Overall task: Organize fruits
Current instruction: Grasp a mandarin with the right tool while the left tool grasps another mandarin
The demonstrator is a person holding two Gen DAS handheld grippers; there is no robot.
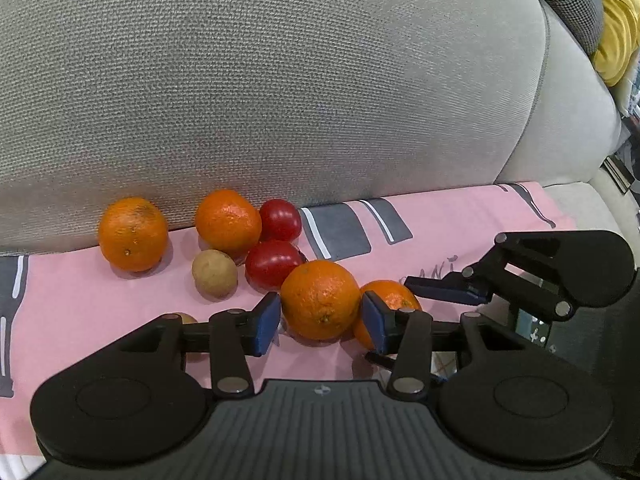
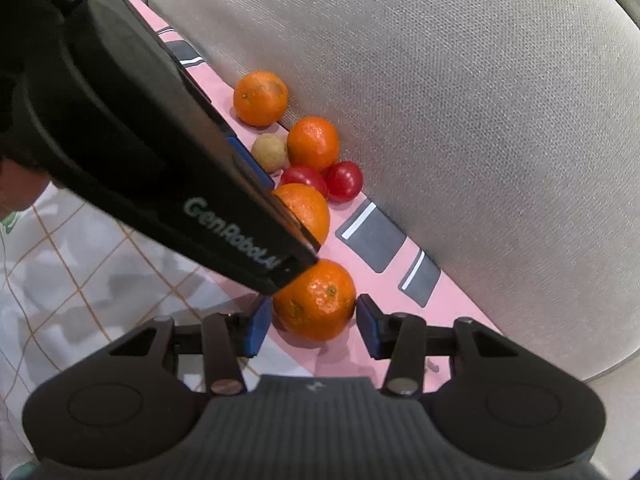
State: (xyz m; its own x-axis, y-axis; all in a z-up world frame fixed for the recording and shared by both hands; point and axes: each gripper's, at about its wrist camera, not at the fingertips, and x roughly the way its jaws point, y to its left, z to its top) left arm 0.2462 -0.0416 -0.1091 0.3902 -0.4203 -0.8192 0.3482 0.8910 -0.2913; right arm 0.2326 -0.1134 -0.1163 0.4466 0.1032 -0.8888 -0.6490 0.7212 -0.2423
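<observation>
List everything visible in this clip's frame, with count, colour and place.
oranges: four, orange, on the pink cloth along the cushion
tomatoes: two, red, mid-cluster, touching
brown fruits: two, tan, one beside the tomatoes, one mostly hidden behind the left gripper
cloth: one, pink with grey patches, on the seat
cushion: one, grey, behind the fruit
left gripper: open, around the front orange
right gripper: open, around the nearest orange

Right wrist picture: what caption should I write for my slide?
Open right tongs straddle an orange on the pink cloth, while the left tongs reach around a second orange.
</observation>
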